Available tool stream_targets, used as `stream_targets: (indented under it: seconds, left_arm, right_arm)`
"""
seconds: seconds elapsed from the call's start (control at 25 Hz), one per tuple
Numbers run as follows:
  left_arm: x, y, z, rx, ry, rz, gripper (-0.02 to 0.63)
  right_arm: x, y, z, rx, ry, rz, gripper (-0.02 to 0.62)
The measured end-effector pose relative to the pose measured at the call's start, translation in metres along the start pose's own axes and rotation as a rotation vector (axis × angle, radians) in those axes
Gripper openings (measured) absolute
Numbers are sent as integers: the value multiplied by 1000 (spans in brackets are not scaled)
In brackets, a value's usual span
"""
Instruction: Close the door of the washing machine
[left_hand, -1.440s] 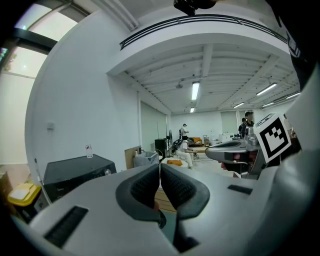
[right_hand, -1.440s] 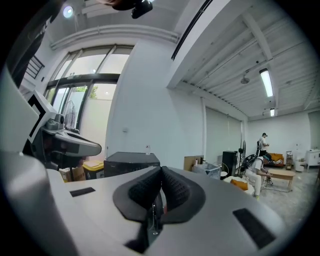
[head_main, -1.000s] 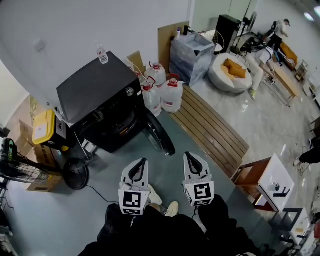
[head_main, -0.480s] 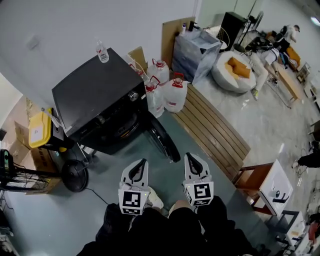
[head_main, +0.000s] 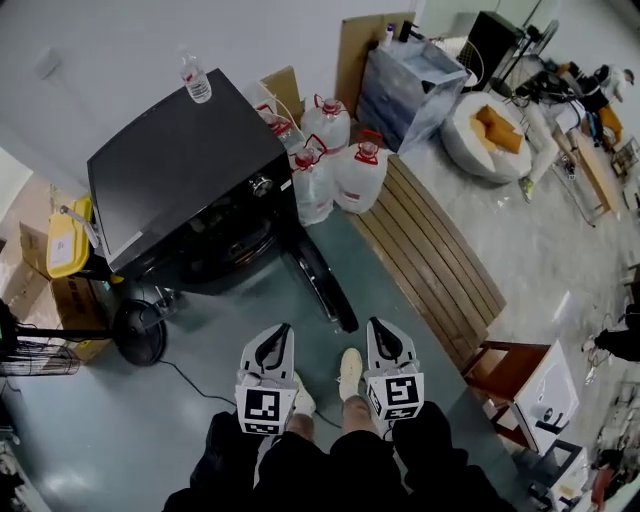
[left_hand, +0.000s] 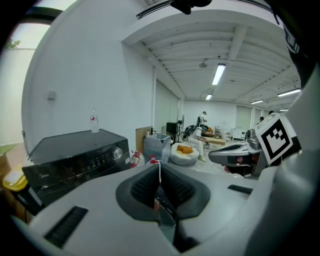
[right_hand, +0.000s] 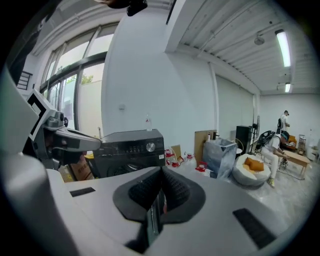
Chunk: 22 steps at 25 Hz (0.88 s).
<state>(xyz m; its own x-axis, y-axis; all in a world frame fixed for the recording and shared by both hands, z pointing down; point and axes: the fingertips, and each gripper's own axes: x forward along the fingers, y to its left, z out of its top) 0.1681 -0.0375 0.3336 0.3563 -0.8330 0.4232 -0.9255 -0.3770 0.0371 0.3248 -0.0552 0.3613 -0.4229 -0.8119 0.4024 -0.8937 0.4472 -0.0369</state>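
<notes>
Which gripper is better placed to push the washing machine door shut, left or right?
Probably the right gripper: it is nearer the open door's free edge and on its outer side; the left gripper is on the inner side.

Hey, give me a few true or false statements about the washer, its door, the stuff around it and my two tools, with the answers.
1. The washer door stands open. True.
2. A bottle stands on top of the washer. True.
3. The right tool grips the door. False: it is shut on nothing and short of the door.
4. The jugs stand on top of the washer. False: they stand on the floor beside it.
5. The left tool has its jaws wide apart. False: they are together.
</notes>
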Motion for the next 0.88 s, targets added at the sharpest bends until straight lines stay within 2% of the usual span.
stream_targets:
  seconds: [0.16,0.32,0.52,0.88]
  left_arm:
    - [37,1,-34,-22,40,56,29]
    - [65,0,-85,-64,87,91,29]
    - [90,1,-147,-111,135,110,29]
    - [120,-4,-229,-173,196,114,29]
  right_arm:
    - [40,-18,-45,-11,72,67,15]
    - [73,-24,-103,-27,146,116,15]
    - [98,-25,-164,-38,206,160,15]
    - [125,-28,-244,-88,280,203,17]
